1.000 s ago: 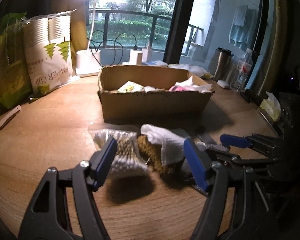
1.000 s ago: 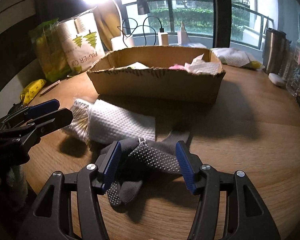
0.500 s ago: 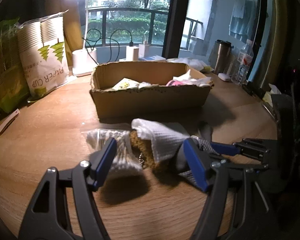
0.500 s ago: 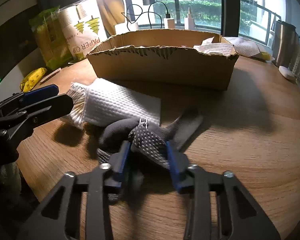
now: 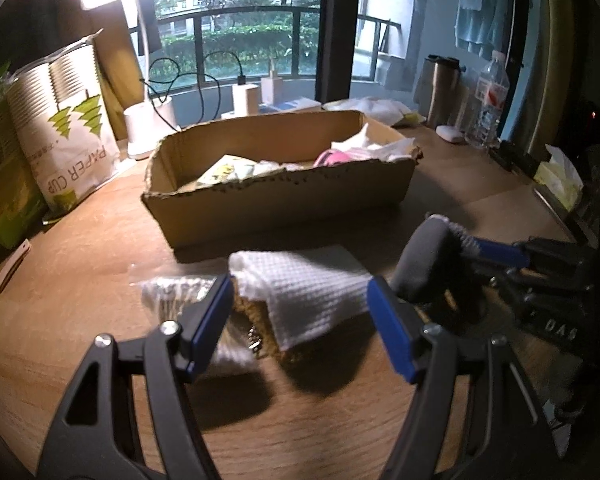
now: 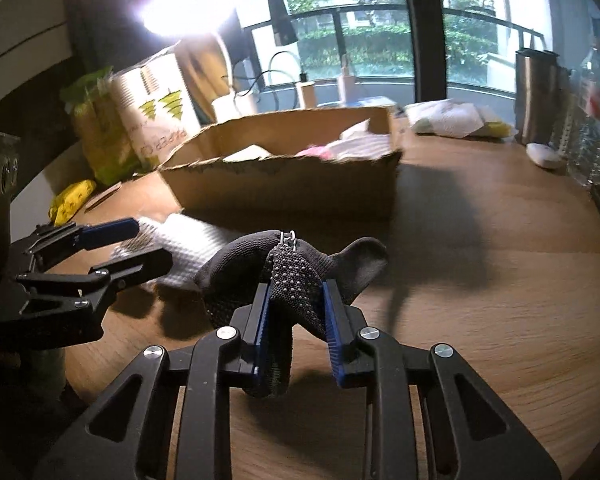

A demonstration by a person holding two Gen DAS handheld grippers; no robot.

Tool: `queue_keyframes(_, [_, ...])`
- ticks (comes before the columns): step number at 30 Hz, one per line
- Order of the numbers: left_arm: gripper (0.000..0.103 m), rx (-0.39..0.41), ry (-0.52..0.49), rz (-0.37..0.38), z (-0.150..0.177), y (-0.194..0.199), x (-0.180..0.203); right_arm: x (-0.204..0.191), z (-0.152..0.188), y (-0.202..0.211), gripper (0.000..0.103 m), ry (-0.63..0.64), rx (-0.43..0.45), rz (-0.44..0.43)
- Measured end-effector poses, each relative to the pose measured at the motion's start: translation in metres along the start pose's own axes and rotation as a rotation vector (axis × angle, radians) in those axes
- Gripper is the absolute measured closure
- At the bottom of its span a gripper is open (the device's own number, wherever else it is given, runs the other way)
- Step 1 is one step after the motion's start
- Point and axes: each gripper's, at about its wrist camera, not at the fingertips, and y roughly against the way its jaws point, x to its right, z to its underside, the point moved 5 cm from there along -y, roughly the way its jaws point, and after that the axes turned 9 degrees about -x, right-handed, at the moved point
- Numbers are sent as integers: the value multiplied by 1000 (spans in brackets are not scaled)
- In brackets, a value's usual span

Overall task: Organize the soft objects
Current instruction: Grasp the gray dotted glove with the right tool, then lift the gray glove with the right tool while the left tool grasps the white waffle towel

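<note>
Right gripper (image 6: pixel 294 312) is clamped on the dark grey dotted knit glove (image 6: pixel 296 276), pinching a bunched fold mid-fabric so the rest drapes off both sides. Glove looks lifted clear of the round wooden table (image 6: pixel 480 280); likely bunched grip because limp fabric gives no edge to grab.

Left gripper (image 5: pixel 300 320) is spread wide, holding nothing, hovering low over the white waffle-weave cloth (image 5: pixel 312 284). Cloth lies folded over a tan coarse-woven item (image 5: pixel 260 320), with a clear bag of white cotton swabs (image 5: pixel 172 296) just beside. My read: it's lined up to take the cloth next.

Beyond both, the open brown cardboard box (image 5: pixel 284 200) already holds white and pink soft items, so it's probably the drop target.
</note>
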Motion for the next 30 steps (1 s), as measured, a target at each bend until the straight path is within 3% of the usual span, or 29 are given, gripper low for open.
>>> queue_keyframes(12, [32,-65,-51,-27,-15,-29,21,47,0,2,75,-77,1,35])
queue_keyframes(26, [32,-77,-206,-7,-27,-53,63,78,-3,3,74,-136,-1,82])
queue_keyframes(30, [32,-82,-248,14,-27,-59,79,88,-3,7,62,-164,1,96])
